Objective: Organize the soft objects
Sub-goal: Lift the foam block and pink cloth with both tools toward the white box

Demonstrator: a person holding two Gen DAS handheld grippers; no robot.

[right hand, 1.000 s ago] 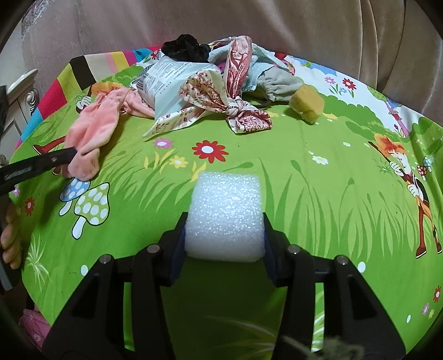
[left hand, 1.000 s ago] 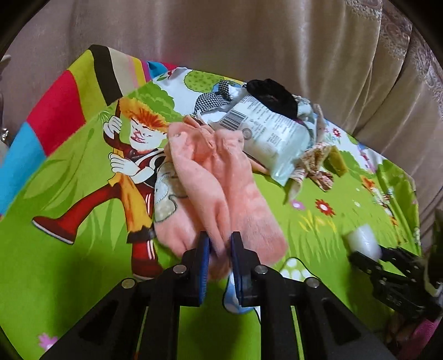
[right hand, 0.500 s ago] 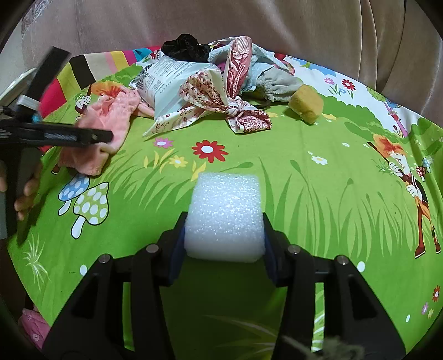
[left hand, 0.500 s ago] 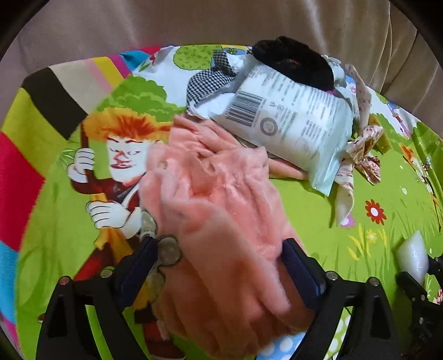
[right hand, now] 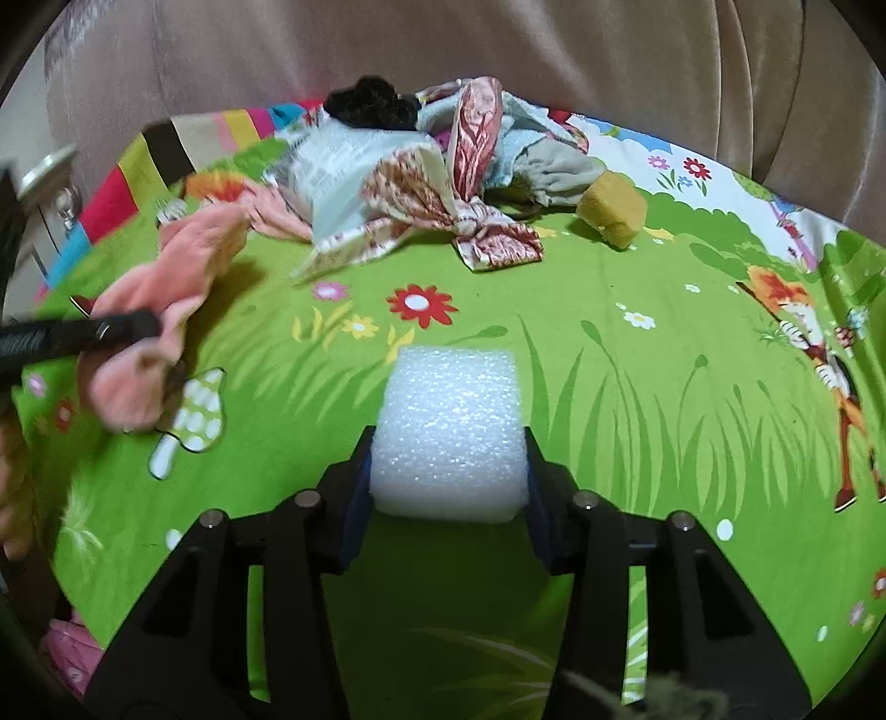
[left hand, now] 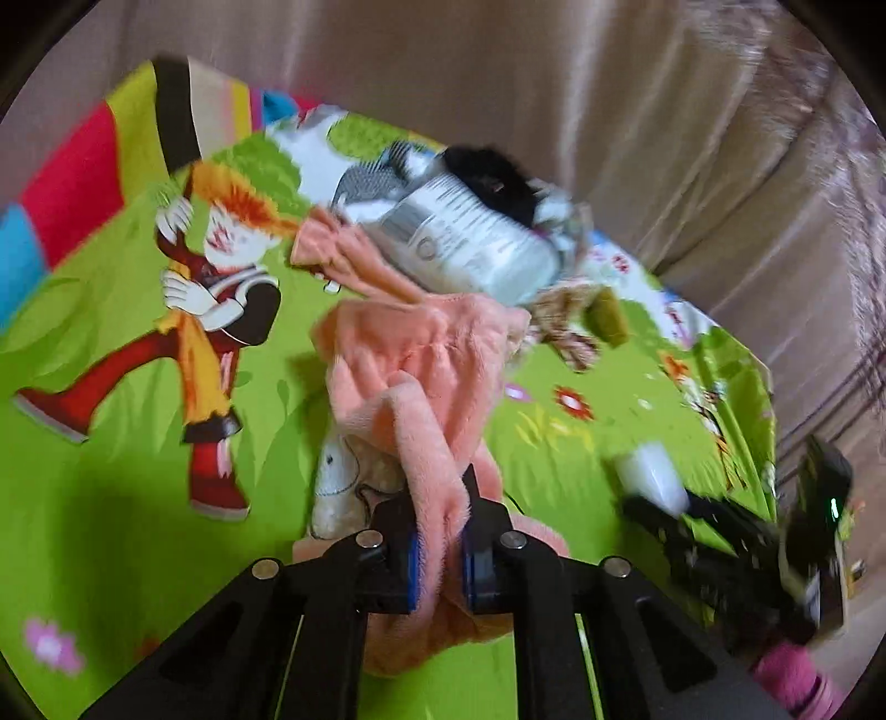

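My left gripper (left hand: 437, 509) is shut on a pink fluffy cloth (left hand: 421, 365) and holds it lifted above the green cartoon mat (left hand: 111, 498). The cloth also shows at the left of the right wrist view (right hand: 166, 299), hanging from the left gripper's fingers (right hand: 111, 332). My right gripper (right hand: 448, 459) is shut on a white foam block (right hand: 451, 426), held low over the mat (right hand: 609, 387). The block and right gripper also show in the left wrist view (left hand: 648, 476). Another pink cloth (left hand: 354, 260) lies by the pile.
A pile at the back holds a white plastic packet (right hand: 343, 160), a floral fabric bow (right hand: 459, 221), a black fuzzy item (right hand: 365, 102) and grey-blue cloths (right hand: 548, 166). A yellow sponge (right hand: 612, 207) lies right of it. A beige sofa back (right hand: 443, 44) rises behind.
The left gripper opened over the pink cloth half a second ago, then shut on it and lifted it up and back. The right gripper and foam block have stayed still.
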